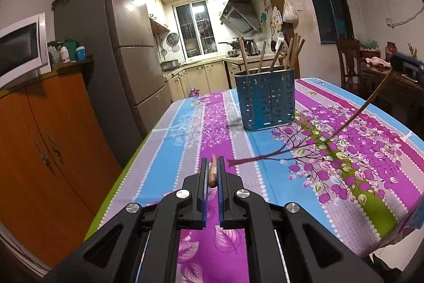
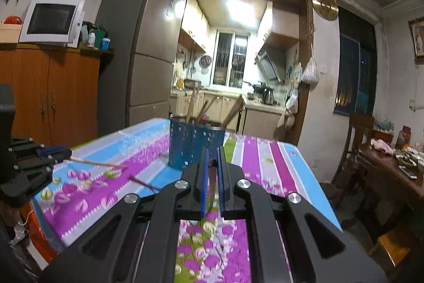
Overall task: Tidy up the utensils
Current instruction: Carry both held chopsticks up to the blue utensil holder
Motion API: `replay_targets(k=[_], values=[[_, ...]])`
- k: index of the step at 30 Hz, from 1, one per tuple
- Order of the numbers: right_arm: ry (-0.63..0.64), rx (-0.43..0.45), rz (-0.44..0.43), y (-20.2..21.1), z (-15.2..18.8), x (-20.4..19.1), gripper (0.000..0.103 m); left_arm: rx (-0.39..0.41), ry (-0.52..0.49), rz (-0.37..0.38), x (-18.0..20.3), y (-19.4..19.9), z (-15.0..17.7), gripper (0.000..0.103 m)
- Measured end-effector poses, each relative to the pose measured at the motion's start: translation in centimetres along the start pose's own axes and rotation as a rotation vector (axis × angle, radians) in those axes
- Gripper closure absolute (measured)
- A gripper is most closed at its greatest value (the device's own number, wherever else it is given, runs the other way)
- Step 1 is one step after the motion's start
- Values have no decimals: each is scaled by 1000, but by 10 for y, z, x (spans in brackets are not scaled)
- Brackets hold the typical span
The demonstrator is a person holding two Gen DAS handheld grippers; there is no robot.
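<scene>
The left hand-held gripper [image 1: 212, 171] clenches a wooden chopstick [image 1: 212, 173] pointing forward; the blue utensil holder [image 1: 265, 100] stands ahead, slightly right; the right hand-held gripper [image 2: 212, 163], nearer, grips another chopstick [image 2: 212, 177].

The left claw [image 1: 212, 171] is matte black plastic, built from angular linkage arms with long triangular cut-outs. Four round silver screw heads sit across its linkages, two near the fingers and two farther out. Its two narrow fingers [image 1: 203, 177] carry ribbed blue pads on their inner faces. The right claw [image 2: 212, 163] has the same build: black arms, four silver screws, blue toothed pads on slim black fingers [image 2: 203, 182]. Thin pale rails run under each body. No skin or sleeve shows.
</scene>
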State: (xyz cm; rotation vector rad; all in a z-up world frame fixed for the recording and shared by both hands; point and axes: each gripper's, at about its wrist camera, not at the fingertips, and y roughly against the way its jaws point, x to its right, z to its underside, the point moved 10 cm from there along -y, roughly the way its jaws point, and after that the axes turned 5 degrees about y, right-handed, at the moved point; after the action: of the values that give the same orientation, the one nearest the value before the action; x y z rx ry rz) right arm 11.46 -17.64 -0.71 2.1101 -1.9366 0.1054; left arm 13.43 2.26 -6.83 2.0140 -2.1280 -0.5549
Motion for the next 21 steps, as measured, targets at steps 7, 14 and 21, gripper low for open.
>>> replay_targets(k=[7, 14, 21], values=[[-13, 64, -33, -2, -33, 0, 98, 37, -17, -15, -4, 2, -22, 96], [-34, 99, -64, -7, -56, 1, 98, 63, -36, -22, -2, 2, -37, 96], [-96, 104, -119, -22, -76, 10, 98, 70, -37, 5, -1, 0, -54, 96]])
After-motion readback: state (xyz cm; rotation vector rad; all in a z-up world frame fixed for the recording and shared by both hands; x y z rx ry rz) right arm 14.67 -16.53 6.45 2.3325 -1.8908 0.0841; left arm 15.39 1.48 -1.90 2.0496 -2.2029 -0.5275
